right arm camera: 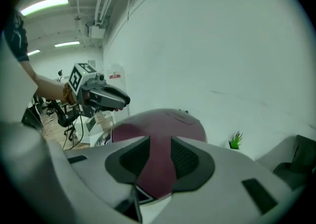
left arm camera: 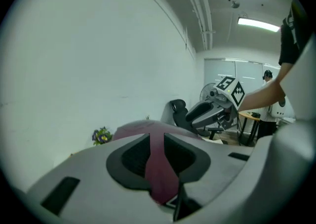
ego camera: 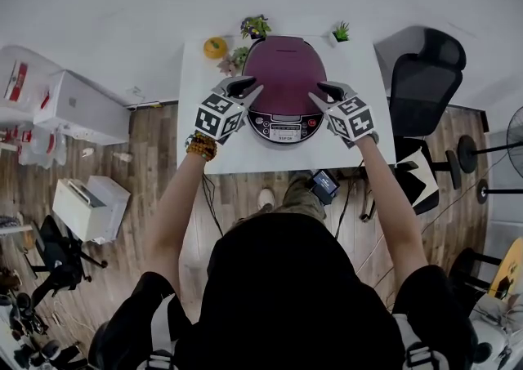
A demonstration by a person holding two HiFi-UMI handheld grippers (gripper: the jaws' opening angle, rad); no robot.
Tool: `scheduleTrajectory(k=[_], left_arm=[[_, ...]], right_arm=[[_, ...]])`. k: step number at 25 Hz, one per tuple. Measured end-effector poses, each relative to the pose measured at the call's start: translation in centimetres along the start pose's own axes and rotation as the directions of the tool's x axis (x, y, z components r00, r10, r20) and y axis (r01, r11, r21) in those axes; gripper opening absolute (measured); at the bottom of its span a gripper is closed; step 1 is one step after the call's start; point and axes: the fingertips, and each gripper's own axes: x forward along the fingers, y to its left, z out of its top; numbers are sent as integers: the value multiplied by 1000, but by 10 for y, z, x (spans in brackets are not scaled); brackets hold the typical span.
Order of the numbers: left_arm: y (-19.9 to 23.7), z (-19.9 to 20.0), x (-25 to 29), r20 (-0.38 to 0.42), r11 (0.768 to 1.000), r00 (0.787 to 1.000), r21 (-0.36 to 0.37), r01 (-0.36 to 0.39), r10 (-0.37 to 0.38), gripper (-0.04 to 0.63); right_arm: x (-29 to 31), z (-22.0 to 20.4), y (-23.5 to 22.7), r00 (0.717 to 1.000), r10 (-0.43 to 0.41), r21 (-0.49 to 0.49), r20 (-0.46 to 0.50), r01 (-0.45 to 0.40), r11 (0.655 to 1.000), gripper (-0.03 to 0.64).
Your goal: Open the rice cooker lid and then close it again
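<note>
Rice cooker (ego camera: pixel 285 86) is set mid-table (ego camera: pixel 196 156), toward the far edge. Maroon lid (ego camera: pixel 286 66) is seen down, so the opening step is judged not yet done.

L gripper (ego camera: pixel 248 86) and R gripper (ego camera: pixel 320 91) are held over the lid's front corners. Jaws of both are partly apart, nothing gripped.

Next (est.): lid's front edge to be freed above ctrl panel (ego camera: pixel 283 126), then swung up & back.

Panel is pointed at the person (ego camera: pixel 286 295). Long axis is judged front-to-back.
</note>
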Motion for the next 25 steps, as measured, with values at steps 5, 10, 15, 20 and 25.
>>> scheduleTrajectory(k=[5,10,15,20,25], left_arm=[[25,77,-11,204,980,959,-32,-197,199,87],[35,128,-28,333,943,884,-61,-326,327,86],[29,158,-52,441,905,802,-59,-421,402,86],[8,163,-70,500,885,757,-44,-463,421,84],[-20,162,-81,537,870,737,9,-492,411,77]], right_arm=[[-20,74,-14,981,-65,23,184,61,998,135],[-40,133,-19,930,-171,6,324,179,984,133],[-71,180,-13,840,-276,14,468,305,952,115],[-95,203,20,738,-324,31,592,382,924,90],[-97,201,56,687,-339,43,643,409,911,83]])
